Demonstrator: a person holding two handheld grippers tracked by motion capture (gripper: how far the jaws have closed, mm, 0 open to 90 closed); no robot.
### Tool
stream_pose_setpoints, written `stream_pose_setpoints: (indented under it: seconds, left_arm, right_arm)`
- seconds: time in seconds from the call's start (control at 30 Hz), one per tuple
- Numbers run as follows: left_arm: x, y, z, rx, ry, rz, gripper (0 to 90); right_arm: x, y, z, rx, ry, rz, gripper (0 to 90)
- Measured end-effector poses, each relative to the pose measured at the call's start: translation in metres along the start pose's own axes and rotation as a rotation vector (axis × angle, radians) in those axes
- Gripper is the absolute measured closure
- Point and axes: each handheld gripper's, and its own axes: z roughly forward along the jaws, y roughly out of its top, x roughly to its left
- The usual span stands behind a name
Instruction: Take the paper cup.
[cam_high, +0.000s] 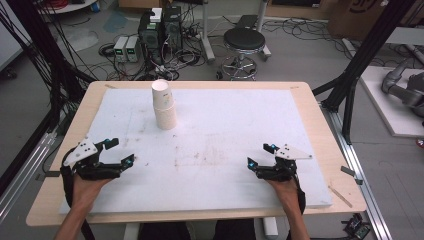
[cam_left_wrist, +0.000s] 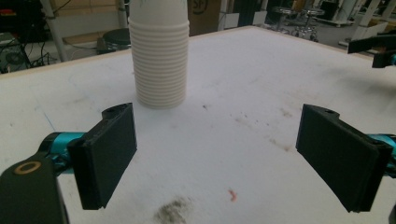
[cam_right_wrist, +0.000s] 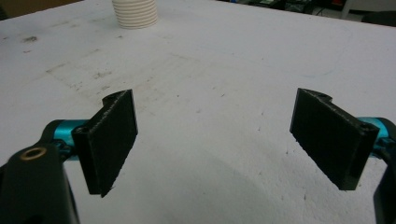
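Cup stack (cam_left_wrist: 159, 56) ribbed, left-claw view

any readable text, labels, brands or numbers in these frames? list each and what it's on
None reads whole.
Cardboard box behind the stack of paper cups, left gripper view: dark print, cut off and blurred, unreadable.
Cardboard box on the floor, high view: part of a dark round mark, unreadable.
Cups, white board, both grippers: no lettering visible.

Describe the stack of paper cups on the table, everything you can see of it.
The stack of paper cups is white, many cups nested upside down, their rolled rims forming tight ribs near the base. It stands upright, leaning slightly, on the white board toward the far side, left of centre. Nothing else touches it; both grippers are well short of it.
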Motion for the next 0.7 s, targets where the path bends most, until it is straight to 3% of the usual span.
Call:
stream_pose_setpoints:
  seconds: [0.03,0.13,0.17,0.2,0.23,0.27,0.3,0.33,0.37,0.53,0.7]
  left_arm:
    - [0.000,0.000,0.000,0.000,0.000,0.000,12.4]
    - [0.010,0.024,0.002,-0.011,-0.038,0.023,12.4]
    - [0.010,0.024,0.002,-0.011,-0.038,0.023,12.4]
    - [0.015,0.035,0.004,-0.022,-0.070,0.024,12.4]
    - [0.015,0.035,0.004,-0.022,-0.070,0.024,12.4]
    - [0.019,0.047,0.006,-0.017,-0.085,0.027,12.4]
    - [0.019,0.047,0.006,-0.017,-0.085,0.027,12.4]
    - [0.023,0.059,0.009,-0.021,-0.095,0.037,12.4]
    - [0.023,0.059,0.009,-0.021,-0.095,0.037,12.4]
    - [0.038,0.088,0.018,-0.036,-0.122,0.053,12.4]
    - [0.047,0.106,0.027,-0.032,-0.139,0.070,12.4]
  right_arm:
    - [0.000,0.000,0.000,0.000,0.000,0.000,15.1]
    - [-0.001,0.000,0.000,0.001,0.003,0.004,15.1]
    - [-0.001,0.000,0.000,-0.001,0.002,0.007,15.1]
    - [-0.001,0.000,0.000,-0.001,0.000,0.007,15.1]
    - [-0.001,0.000,0.000,-0.001,0.000,0.007,15.1]
    - [-0.001,0.000,0.000,-0.002,-0.001,0.006,15.1]
    - [0.000,0.000,0.000,0.000,-0.001,0.004,15.1]
    - [0.000,0.000,0.000,0.000,-0.003,0.005,15.1]
    - [0.000,0.000,0.000,0.000,-0.003,0.005,15.1]
    - [0.000,0.000,0.000,-0.003,-0.006,-0.004,15.1]
    - [0.000,0.000,0.000,0.000,-0.004,0.001,15.1]
